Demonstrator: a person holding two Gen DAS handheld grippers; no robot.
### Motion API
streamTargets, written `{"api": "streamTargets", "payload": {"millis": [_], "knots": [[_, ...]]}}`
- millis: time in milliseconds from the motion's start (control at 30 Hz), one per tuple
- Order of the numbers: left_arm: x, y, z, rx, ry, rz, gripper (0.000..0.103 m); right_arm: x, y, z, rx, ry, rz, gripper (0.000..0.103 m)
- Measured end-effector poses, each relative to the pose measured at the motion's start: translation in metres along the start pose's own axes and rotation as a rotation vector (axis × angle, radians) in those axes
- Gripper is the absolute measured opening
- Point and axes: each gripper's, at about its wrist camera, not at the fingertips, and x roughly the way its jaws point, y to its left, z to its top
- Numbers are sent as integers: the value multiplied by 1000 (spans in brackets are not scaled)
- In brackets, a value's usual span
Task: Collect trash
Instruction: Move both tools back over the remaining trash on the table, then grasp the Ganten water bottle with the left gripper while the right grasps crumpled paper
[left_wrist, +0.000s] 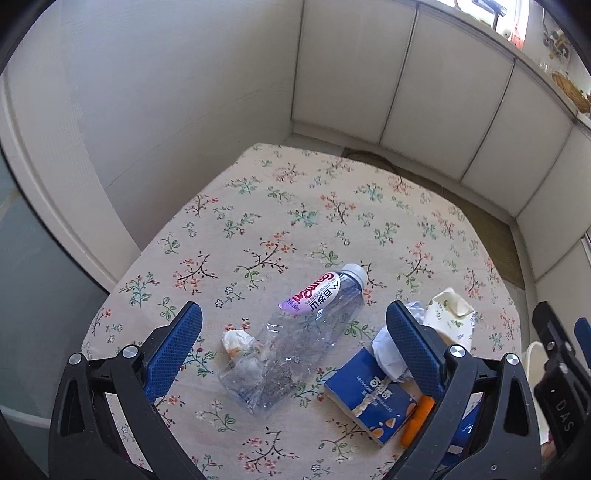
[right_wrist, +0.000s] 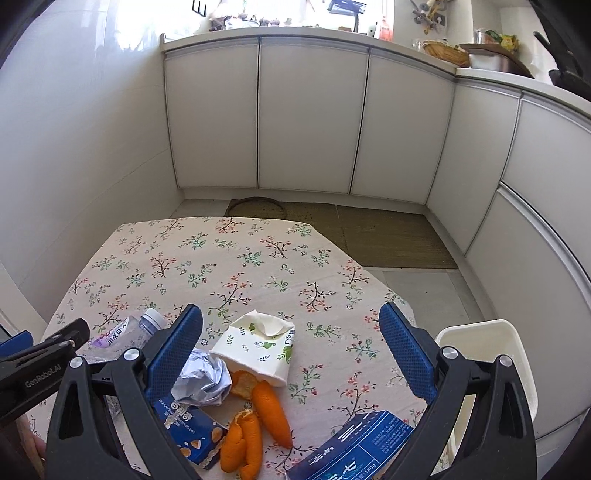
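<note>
Floral tablecloth (right_wrist: 229, 266), white cabinet doors (right_wrist: 310, 118), woven floor mats (right_wrist: 388, 236), cluttered countertop (right_wrist: 369, 38).

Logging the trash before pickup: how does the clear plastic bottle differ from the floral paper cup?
The clear plastic bottle is see-through and crumpled, white cap on; the white floral paper cup is opaque, its open mouth crushed. The bottle lies apart from the orange peels; the cup touches them. Both lie on their sides on the floral tablecloth, ungrasped.

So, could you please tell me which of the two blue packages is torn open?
The blue biscuit packet beside the orange peels, its end ragged and gaping. The larger blue box near the right gripper looks intact.
</note>
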Motion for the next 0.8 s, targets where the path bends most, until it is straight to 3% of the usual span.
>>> {"api": "streamTargets", "payload": {"millis": [200, 367, 433, 467, 533, 600, 700, 800], "knots": [[67, -7, 2, 204, 228, -39, 96, 17, -5, 3, -6, 70, 50, 96], [100, -12, 5, 332, 290, -43, 96, 36, 4, 7, -119, 122, 155, 96], [107, -10, 5, 339, 313, -86, 94, 46, 10, 6, -170, 158, 220, 96], [109, -9, 4, 345, 324, -116, 89, 51, 13, 4, -194, 179, 252, 96], [110, -11, 2, 371, 341, -180, 68, 61, 24, -1, -267, 232, 331, 96], [108, -13, -2, 408, 351, -204, 36, 68, 35, -9, -339, 266, 387, 96], [101, -9, -6, 393, 357, -243, 31, 72, 47, -16, -424, 282, 443, 96], [79, 2, 1, 357, 298, -253, 31, 72, 54, -20, -470, 285, 497, 96]]}}
